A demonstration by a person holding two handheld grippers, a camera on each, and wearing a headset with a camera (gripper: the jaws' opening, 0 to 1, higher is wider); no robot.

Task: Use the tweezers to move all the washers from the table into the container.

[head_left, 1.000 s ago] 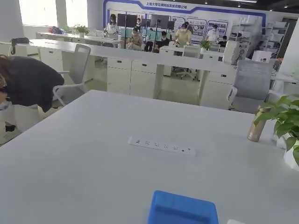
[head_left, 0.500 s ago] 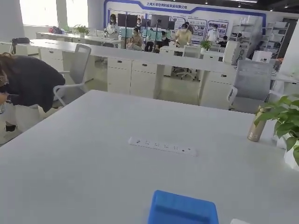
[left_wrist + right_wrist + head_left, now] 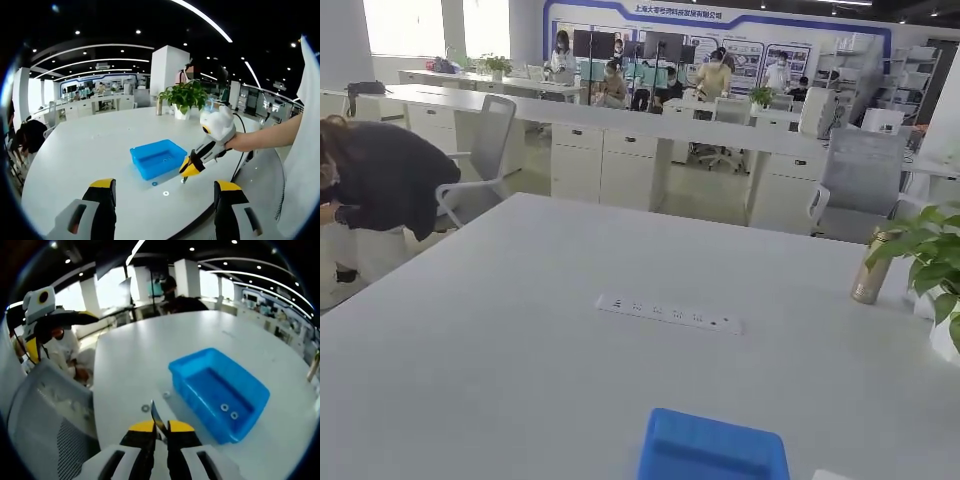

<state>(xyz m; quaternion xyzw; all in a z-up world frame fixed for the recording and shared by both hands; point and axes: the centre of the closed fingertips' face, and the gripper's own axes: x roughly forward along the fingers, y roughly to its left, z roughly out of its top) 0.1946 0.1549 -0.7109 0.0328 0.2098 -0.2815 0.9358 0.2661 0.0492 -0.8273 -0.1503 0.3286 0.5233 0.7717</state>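
Seemingly two washers [image 3: 145,408] on table [image 3: 125,355] — two in container [image 3: 210,385]

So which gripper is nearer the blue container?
Right. The right gripper, holding tweezers, sits just beside the blue container; the left gripper hangs open farther back.

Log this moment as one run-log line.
right gripper: shut on tweezers | left gripper: open | blue container: two washers inside | table: two washers remaining
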